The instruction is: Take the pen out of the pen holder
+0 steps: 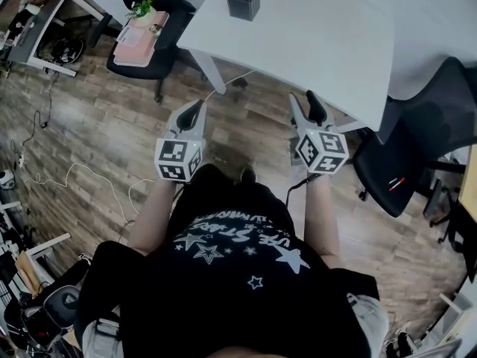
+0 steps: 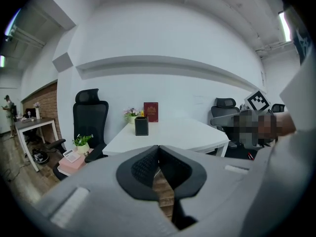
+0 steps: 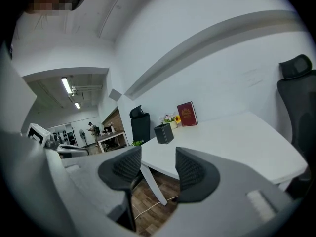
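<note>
A black square pen holder (image 1: 243, 1) stands near the far edge of the white table (image 1: 320, 43); I cannot make out a pen in it. Both grippers hang over the wooden floor, short of the table's near edge. My left gripper (image 1: 195, 109) has its pads together with nothing between them. My right gripper (image 1: 305, 103) stands open and empty. In the left gripper view the pen holder (image 2: 141, 126) is far ahead, beyond the left gripper (image 2: 158, 154). The right gripper view shows the pen holder (image 3: 164, 133) past the right gripper (image 3: 158, 164).
A red book (image 2: 150, 111) and a small flower pot (image 2: 131, 113) stand behind the holder. A black chair (image 1: 141, 51) carrying pink boxes and a plant sits left of the table, and another black chair (image 1: 417, 140) to the right. A white cable (image 1: 74, 174) lies on the floor.
</note>
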`<state>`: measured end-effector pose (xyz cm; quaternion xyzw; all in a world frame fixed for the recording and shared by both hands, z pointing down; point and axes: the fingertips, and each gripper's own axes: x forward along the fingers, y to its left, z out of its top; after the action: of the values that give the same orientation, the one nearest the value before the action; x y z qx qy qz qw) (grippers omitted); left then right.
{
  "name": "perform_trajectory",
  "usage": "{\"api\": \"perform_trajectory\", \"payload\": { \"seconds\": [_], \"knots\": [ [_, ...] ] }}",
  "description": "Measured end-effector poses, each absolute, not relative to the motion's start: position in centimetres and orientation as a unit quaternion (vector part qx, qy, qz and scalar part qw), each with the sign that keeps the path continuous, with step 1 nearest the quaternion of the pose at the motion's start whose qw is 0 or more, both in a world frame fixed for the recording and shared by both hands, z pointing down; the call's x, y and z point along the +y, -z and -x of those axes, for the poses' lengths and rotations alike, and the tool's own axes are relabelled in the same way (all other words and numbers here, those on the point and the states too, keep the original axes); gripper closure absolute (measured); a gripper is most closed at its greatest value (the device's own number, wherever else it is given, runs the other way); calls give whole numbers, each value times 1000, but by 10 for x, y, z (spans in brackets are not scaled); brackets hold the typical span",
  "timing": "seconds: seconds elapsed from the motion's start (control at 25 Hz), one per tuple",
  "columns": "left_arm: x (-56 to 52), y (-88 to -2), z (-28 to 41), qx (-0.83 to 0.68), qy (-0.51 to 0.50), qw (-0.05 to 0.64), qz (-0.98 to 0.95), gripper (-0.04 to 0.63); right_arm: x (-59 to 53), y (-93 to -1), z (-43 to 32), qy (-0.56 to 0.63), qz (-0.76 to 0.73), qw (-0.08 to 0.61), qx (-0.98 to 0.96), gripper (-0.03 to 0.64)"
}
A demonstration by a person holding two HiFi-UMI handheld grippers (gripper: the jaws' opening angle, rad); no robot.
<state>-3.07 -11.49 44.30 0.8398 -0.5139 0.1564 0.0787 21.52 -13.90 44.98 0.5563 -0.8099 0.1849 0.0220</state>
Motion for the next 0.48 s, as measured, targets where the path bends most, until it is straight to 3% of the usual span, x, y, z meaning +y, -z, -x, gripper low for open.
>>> {"api": "perform_trajectory", "payload": {
  "seconds": [0.48],
  "knots": [
    [-196,-452,61,-529,-127,93,-834,584,-227,-442,-176,-165,-541,42,-824,397]
  ]
}}
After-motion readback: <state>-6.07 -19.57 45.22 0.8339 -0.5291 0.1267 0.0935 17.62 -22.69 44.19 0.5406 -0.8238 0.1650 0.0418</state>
